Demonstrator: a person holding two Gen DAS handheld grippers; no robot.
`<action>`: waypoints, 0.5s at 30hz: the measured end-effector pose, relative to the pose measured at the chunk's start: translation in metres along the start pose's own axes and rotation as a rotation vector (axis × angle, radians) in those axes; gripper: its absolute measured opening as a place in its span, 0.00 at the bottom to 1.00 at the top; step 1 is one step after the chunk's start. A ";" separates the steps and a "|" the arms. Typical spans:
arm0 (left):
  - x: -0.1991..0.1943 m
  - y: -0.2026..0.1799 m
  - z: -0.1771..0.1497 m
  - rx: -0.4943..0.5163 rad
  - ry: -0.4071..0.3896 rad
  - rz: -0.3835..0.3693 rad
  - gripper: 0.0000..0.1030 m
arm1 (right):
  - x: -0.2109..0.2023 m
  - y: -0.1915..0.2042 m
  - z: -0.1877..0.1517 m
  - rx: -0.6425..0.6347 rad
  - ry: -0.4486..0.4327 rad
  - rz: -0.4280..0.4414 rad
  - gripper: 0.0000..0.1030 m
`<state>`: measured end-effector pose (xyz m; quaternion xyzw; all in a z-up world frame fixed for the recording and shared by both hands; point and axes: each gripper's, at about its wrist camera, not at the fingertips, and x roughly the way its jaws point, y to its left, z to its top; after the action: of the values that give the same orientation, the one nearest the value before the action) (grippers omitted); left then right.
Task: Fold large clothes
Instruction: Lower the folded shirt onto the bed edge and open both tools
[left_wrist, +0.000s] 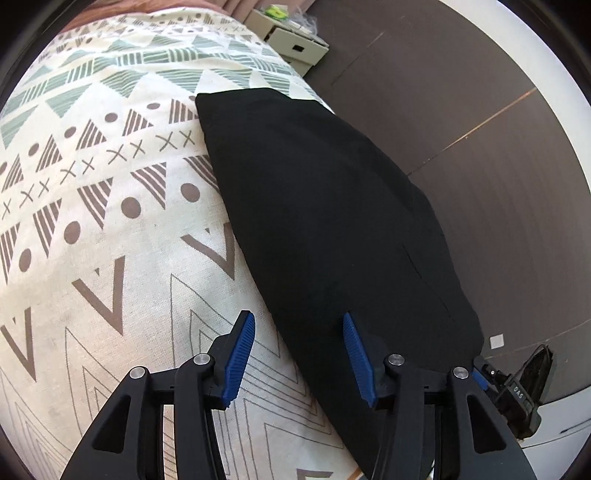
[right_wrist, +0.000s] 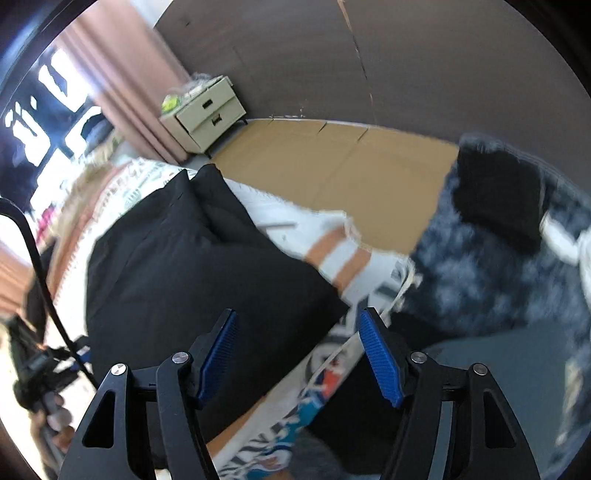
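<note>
Black garment (left_wrist: 325, 221) lies flat on patterned cover (left_wrist: 110, 221); both grippers, left (left_wrist: 299, 354) & right (right_wrist: 299, 354), released w/ nothing held, so pinch near edge corners evenly before next fold.

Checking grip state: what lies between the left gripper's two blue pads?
In the left wrist view, the left gripper stands open; between its pads show the patterned bedspread and the black garment's near edge, ungripped.

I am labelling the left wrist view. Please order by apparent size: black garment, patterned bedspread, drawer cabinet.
1. Patterned bedspread
2. Black garment
3. Drawer cabinet, though it stands farthest from the camera, so its real size is unsure.
</note>
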<state>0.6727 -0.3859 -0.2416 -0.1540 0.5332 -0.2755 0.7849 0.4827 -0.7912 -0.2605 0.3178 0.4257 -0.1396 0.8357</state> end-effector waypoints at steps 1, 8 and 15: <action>0.002 0.000 0.000 0.001 0.000 -0.004 0.50 | 0.005 -0.003 -0.003 0.030 0.004 0.041 0.66; 0.015 -0.004 -0.005 -0.010 0.011 -0.045 0.50 | 0.051 -0.009 -0.031 0.169 0.048 0.279 0.81; 0.031 -0.008 0.000 -0.023 0.019 -0.081 0.51 | 0.050 0.007 -0.026 0.113 -0.032 0.284 0.37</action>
<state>0.6794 -0.4104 -0.2605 -0.1817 0.5372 -0.3024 0.7661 0.4996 -0.7674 -0.3088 0.4192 0.3544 -0.0489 0.8345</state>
